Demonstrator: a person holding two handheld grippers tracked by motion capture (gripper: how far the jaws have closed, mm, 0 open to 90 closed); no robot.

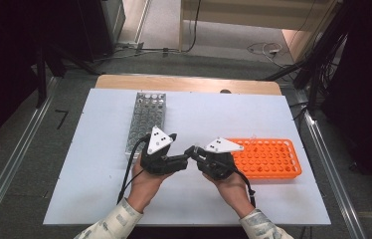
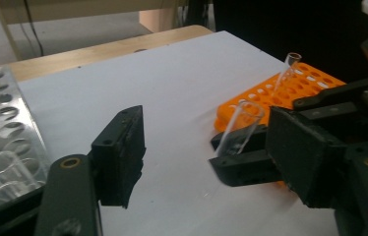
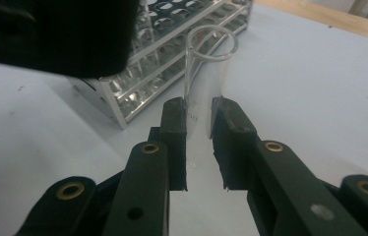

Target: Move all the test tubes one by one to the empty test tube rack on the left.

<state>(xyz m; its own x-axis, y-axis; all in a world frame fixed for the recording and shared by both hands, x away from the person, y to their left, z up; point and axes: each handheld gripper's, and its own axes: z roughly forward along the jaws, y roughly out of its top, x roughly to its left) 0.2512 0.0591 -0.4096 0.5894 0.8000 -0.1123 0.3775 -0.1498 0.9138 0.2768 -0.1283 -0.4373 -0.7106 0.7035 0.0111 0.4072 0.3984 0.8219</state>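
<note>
Metal first, at the left: the steel tube rack [image 1: 145, 121] stands on the white sheet [image 1: 99, 164] that covers my table, its rows of round holes running away from me, and in the left gripper view I see a clear tube [image 2: 5, 174] seated in one of its near holes. Just right of that rack I have my left gripper [image 1: 180, 160], pointing across toward the other hand; its jaws stand apart with nothing pressed between them, open around the spot where the tube comes in. Next comes the glass test tube [image 3: 206, 73] itself, between my two hands above the sheet, mouth up and slightly tilted in the left gripper view [image 2: 238, 129]. My right gripper [image 1: 192, 153] has it clamped by the lower part, both black pads pressed on the glass, and the jaw tips of the two tools are just beside each other. Farther right, the orange rack [image 1: 268, 158] lies flat on the sheet behind my right hand [image 1: 231, 186], with one more clear tube [image 2: 286, 73] leaning in it.
</note>
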